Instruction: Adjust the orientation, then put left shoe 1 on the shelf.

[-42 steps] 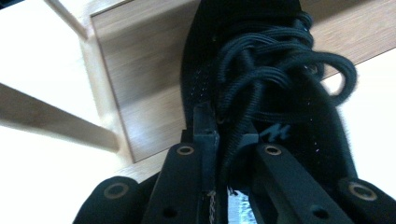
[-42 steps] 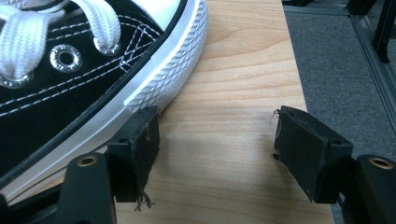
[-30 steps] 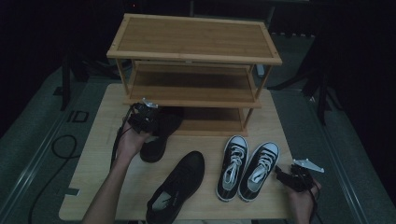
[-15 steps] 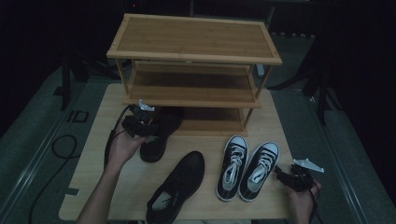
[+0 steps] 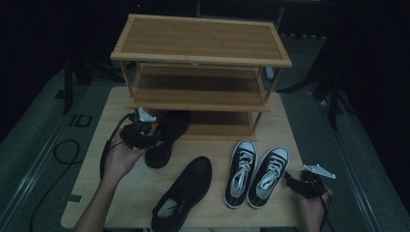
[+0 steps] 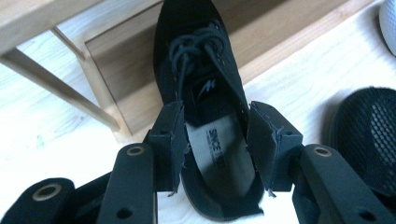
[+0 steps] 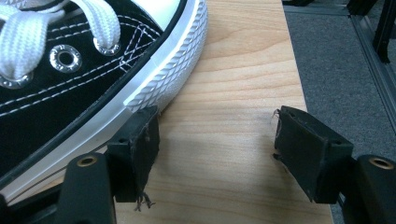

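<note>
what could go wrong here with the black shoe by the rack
The left gripper has just been opening; its fingers still straddle the black lace-up shoe's heel, so pulling away might drag it.

The shoe's toe sits on the shoe rack's bottom shelf with its heel on the table; it may slide back out.

You have a three-tier bamboo shoe rack (image 5: 200, 58) standing at the far end of the pale wooden table (image 5: 125, 183), its shelves bare apart from the bottom one. Near you lies a second black lace-up shoe (image 5: 183, 193), toe pointing away and to the right. The dark cable (image 5: 63, 154) loops on the grey floor left of the table.
</note>
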